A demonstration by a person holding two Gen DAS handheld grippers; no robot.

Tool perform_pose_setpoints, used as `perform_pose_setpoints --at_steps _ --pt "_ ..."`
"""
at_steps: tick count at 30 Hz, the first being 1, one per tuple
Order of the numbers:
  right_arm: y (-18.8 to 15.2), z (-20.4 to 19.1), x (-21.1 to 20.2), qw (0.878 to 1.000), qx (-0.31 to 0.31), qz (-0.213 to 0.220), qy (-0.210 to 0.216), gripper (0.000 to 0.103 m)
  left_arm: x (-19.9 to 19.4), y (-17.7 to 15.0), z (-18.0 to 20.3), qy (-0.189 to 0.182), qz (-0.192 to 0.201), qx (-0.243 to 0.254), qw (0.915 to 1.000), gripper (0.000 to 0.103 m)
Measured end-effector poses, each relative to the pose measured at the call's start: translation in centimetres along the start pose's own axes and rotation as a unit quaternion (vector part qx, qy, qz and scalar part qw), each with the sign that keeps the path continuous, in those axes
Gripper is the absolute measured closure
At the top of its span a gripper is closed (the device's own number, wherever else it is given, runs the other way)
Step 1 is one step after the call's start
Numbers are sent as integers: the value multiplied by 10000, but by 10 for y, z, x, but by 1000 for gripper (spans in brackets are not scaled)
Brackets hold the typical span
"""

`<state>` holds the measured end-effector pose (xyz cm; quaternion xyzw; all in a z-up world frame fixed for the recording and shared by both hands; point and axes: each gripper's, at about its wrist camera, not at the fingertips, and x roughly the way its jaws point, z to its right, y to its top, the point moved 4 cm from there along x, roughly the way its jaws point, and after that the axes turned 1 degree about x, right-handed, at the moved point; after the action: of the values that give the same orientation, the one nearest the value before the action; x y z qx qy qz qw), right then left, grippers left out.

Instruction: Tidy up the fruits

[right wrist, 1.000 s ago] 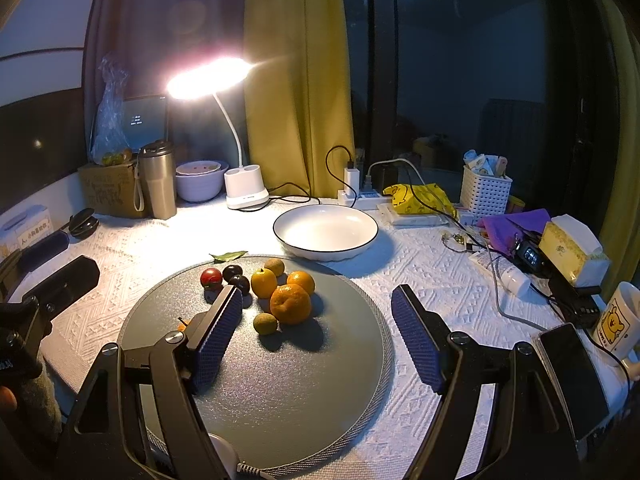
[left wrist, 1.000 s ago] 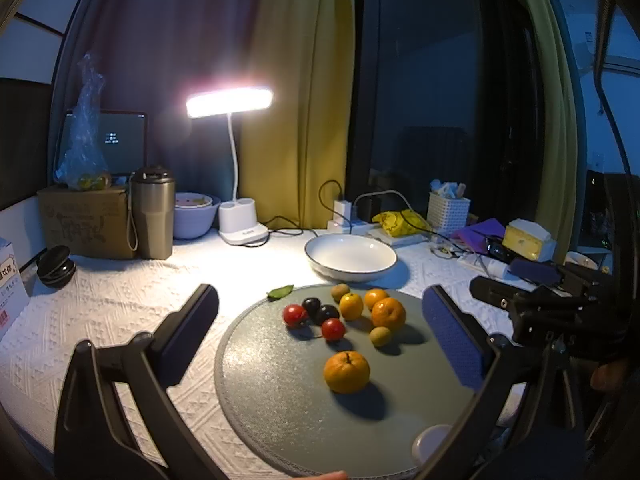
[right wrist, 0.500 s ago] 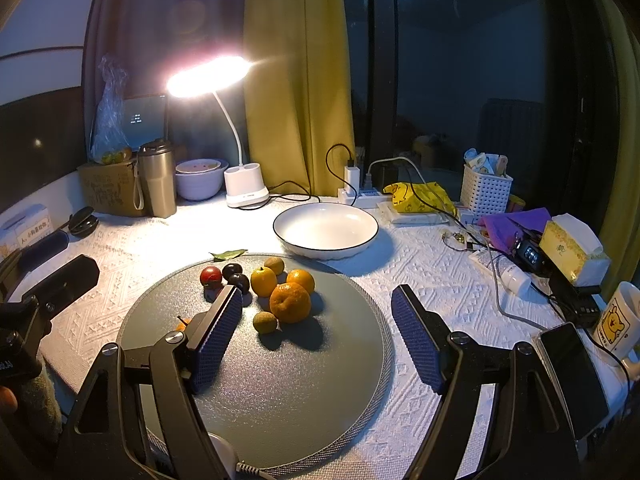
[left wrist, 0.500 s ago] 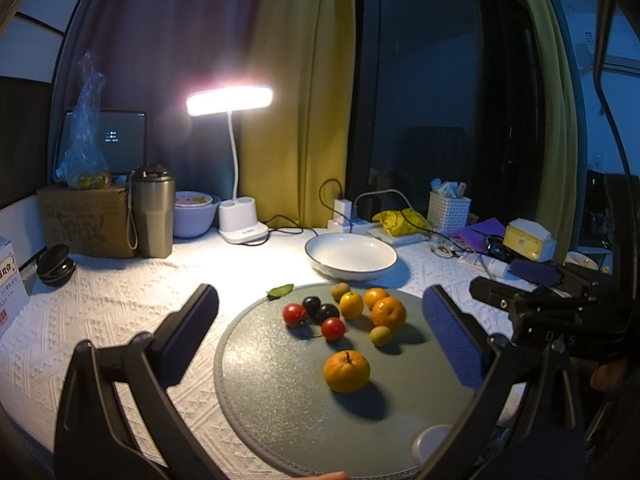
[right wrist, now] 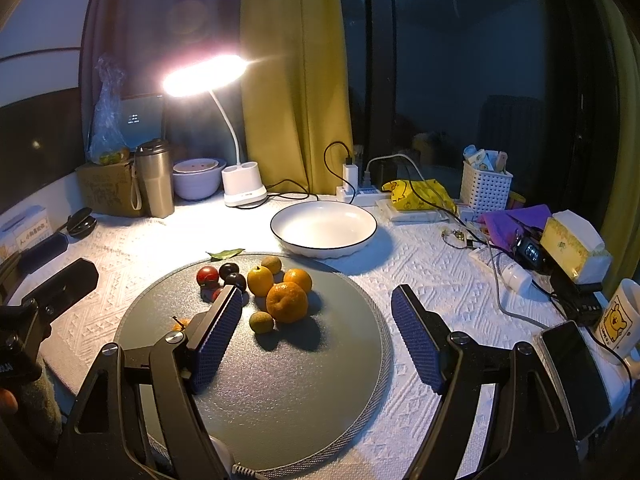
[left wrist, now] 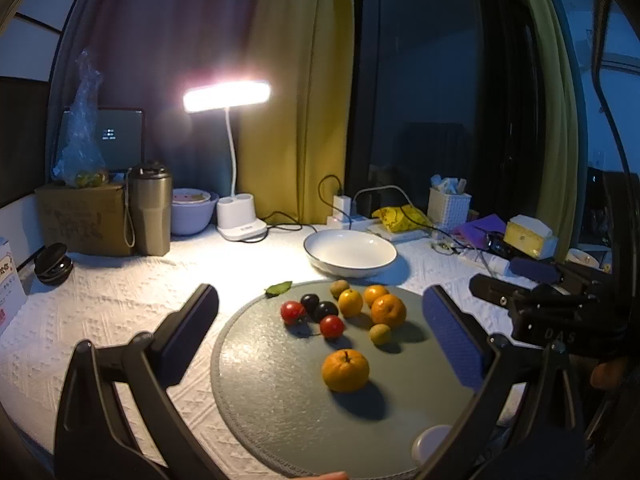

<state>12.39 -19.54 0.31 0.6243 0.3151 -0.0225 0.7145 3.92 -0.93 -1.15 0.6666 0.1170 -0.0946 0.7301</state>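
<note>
A: Where are the fruits?
B: The fruits (left wrist: 348, 316) lie on the round grey mat (left wrist: 272, 400), just before the white bowl (left wrist: 350, 250).
A: And the grippers?
B: Left gripper (left wrist: 320, 336) and right gripper (right wrist: 318, 328) hover over the mat, fingers apart, holding nothing.

White-clothed table (right wrist: 400, 276), round mat (right wrist: 320, 380), bowl (right wrist: 324, 226)

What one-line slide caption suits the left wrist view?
Open left tool hovers over a round mat of fruit, white bowl beyond.
</note>
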Motion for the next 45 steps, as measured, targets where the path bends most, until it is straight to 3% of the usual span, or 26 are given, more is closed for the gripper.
perform_pose_setpoints --at_steps 11,28,32,37,43,45 --pt "-7 9 15 9998 119 -136 6 23 20 -5 7 -61 -292 50 9995 0" --pt "-16 34 43 9983 395 -433 6 23 77 -39 27 -236 -1376 172 9901 2" --pt "-18 39 50 9979 414 -501 18 23 92 -50 27 -186 -1724 193 9847 15" --pt "-17 36 60 9975 383 -595 85 23 106 -64 21 -89 -2100 144 9776 44" --pt "-16 25 77 9965 298 -753 198 23 108 -65 22 -378 -2198 127 9747 58" --pt "-15 19 82 9960 266 -816 259 23 109 -64 21 -451 -2205 65 9743 58"
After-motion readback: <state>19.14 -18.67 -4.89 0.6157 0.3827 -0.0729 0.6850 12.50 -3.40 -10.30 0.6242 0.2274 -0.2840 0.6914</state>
